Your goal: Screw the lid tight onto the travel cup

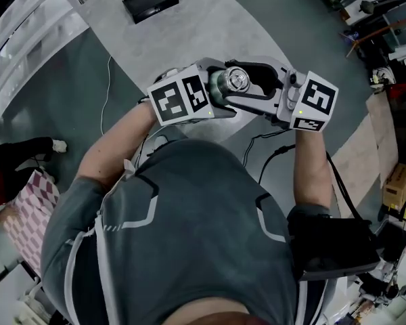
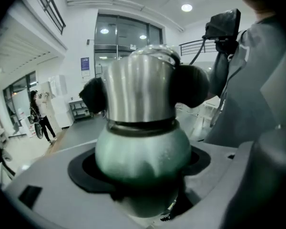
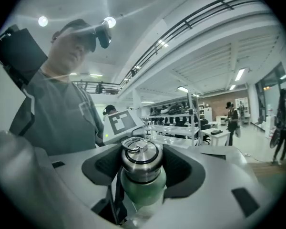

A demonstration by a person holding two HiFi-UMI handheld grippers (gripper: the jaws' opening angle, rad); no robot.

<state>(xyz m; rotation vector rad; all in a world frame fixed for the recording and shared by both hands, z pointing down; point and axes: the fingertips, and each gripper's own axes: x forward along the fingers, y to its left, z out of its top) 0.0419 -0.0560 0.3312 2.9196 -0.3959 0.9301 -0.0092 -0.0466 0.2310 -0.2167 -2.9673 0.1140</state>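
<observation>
Head view: left jaws clench rounded green cup (image 2: 143,151), right jaws clench steel lid (image 3: 140,163).

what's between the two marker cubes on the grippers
The green cup with its steel lid, held in the air between the left cube and the right cube. The head view shows it.

Looks like a large lab or workshop hall rather than a home. Has a high white ceiling with round lights (image 2: 186,7), a railed mezzanine (image 3: 196,19) and a tall glass front (image 2: 128,42). Holds shelving racks (image 3: 174,111) and work tables (image 3: 214,136) on a broad open floor, with people (image 3: 232,116) standing about. Underfoot, shows grey flooring (image 1: 210,26) with a loose cable (image 1: 106,90), a black case (image 1: 151,1) and a cardboard box (image 1: 400,185).
</observation>
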